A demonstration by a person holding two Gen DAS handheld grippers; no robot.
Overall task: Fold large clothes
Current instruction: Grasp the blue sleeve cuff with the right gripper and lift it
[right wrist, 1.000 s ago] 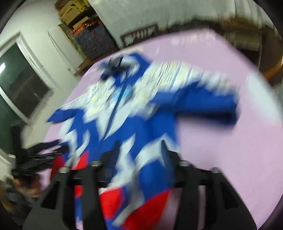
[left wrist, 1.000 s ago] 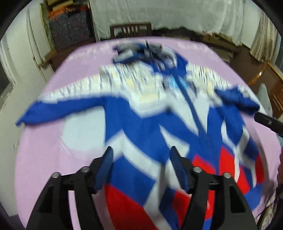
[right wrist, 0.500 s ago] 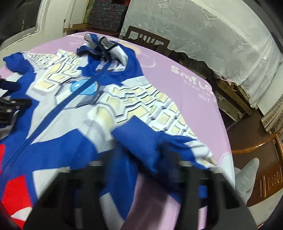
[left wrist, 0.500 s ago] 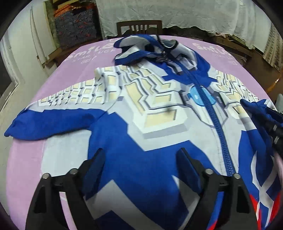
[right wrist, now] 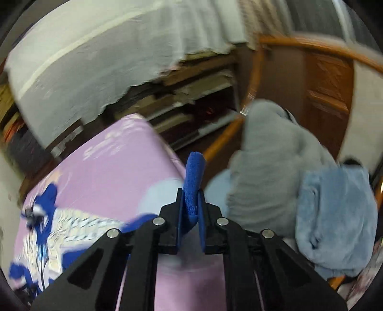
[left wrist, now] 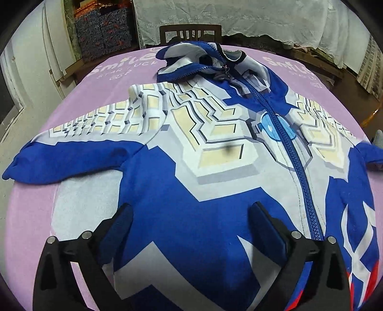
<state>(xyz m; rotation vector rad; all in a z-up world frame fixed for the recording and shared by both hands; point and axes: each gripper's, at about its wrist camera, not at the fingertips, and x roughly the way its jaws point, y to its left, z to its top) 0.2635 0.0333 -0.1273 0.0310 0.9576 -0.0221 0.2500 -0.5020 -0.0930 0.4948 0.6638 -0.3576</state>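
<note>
A blue, white and red zip hoodie (left wrist: pixel 215 153) lies spread face up on the pink table cover (left wrist: pixel 95 95), hood at the far end, one sleeve stretched out to the left. My left gripper (left wrist: pixel 191 217) is open and empty, hovering over the blue lower front. My right gripper (right wrist: pixel 190 203) is shut on the blue cuff (right wrist: pixel 195 172) of the other sleeve, held at the table's right edge. The rest of the hoodie (right wrist: pixel 59 229) shows at the lower left of the right wrist view.
A wooden chair (left wrist: pixel 190 33) stands behind the table's far end. Grey and light blue cloths (right wrist: pixel 299 191) lie piled on a wooden chair (right wrist: pixel 258 79) right of the table. White draped fabric (left wrist: pixel 239 19) covers furniture at the back.
My right gripper has closed on the right sleeve cuff and swung out toward the table's right edge. My left gripper has moved closer over the hoodie front and stays open.
</note>
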